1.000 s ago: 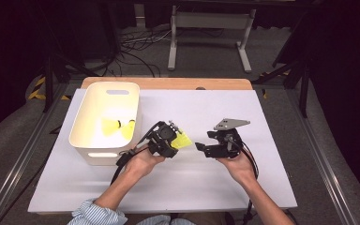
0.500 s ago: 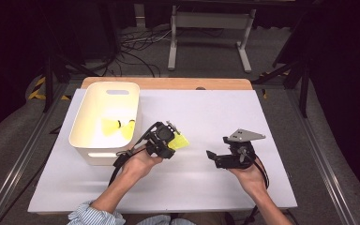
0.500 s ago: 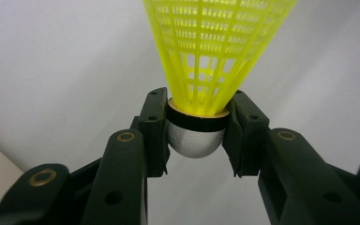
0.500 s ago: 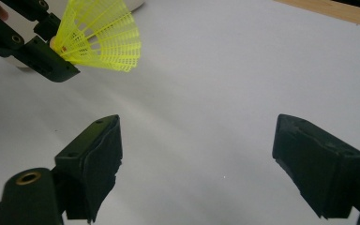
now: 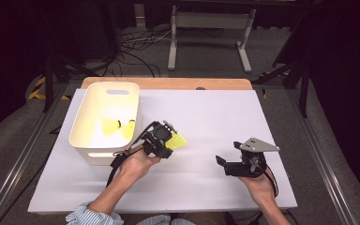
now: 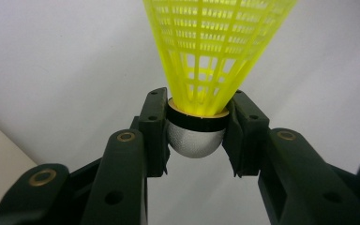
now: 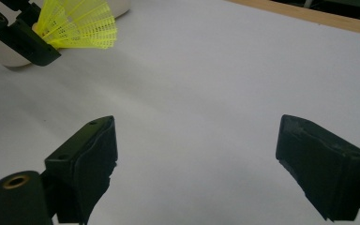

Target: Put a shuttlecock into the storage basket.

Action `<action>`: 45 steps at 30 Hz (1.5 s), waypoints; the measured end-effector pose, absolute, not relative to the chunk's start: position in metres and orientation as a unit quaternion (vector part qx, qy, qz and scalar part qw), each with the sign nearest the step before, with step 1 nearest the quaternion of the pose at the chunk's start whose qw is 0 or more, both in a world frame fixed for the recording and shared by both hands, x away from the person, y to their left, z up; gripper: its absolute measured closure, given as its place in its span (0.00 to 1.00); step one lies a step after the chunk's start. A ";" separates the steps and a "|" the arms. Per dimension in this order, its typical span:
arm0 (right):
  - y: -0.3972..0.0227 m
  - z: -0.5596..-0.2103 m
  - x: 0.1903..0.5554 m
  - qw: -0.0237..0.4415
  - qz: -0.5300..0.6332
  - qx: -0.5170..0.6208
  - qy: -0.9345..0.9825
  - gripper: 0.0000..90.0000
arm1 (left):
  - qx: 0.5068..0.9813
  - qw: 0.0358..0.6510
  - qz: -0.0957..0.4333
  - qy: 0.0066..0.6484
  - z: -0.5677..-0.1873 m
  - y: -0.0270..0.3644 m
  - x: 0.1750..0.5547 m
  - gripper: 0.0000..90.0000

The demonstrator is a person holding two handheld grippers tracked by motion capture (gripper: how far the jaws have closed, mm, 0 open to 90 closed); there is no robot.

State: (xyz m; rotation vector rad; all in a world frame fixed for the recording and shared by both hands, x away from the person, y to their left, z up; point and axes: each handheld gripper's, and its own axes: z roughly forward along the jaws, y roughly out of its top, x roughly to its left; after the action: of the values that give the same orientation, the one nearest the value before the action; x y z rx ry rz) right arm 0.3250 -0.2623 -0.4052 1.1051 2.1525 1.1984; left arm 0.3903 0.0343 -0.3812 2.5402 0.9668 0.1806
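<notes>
A yellow plastic shuttlecock (image 6: pixel 211 56) stands skirt-outward between the jaws of my left gripper (image 6: pixel 197 126), which is shut on its silver cork base. In the high view that gripper (image 5: pixel 171 140) hovers beside the white bin (image 5: pixel 86 136) with the shuttlecock (image 5: pixel 178 140) pointing right. Two more yellow shuttlecocks (image 5: pixel 117 127) lie inside the bin. My right gripper (image 5: pixel 227 153) is low over the white table at the front right. Its jaws have just been opening and stand wide apart (image 7: pixel 197 154) with nothing between them. Far off in its view is the held shuttlecock (image 7: pixel 82 30).
The white table sheet (image 5: pixel 215 112) stretches between the two hands and to the back. A wooden edge (image 5: pixel 168 83) runs along the far side. Beyond it a metal stand (image 5: pixel 206 28) and cables sit on the floor.
The right gripper has moved right and nearer the front edge, away from the left gripper, and its jaws have opened wider. The left gripper has kept still with the shuttlecock.
</notes>
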 end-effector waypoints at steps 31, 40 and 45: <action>-0.305 -0.429 0.310 0.263 0.452 0.442 0.729 0.12 | 0.909 0.211 0.061 0.355 -0.364 0.045 0.386 0.71; -0.309 -0.438 0.306 0.267 0.454 0.450 0.722 0.12 | 0.906 0.214 0.059 0.359 -0.358 0.047 0.386 0.71; -0.311 -0.440 0.304 0.272 0.458 0.453 0.715 0.12 | 0.905 0.215 0.060 0.362 -0.355 0.049 0.386 0.71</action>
State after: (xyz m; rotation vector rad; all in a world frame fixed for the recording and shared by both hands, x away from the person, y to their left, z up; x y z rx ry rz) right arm 0.3040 -0.3108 -0.4403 1.2195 1.9259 1.2322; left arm 0.3860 0.0486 -0.3554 2.5097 1.0044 0.1650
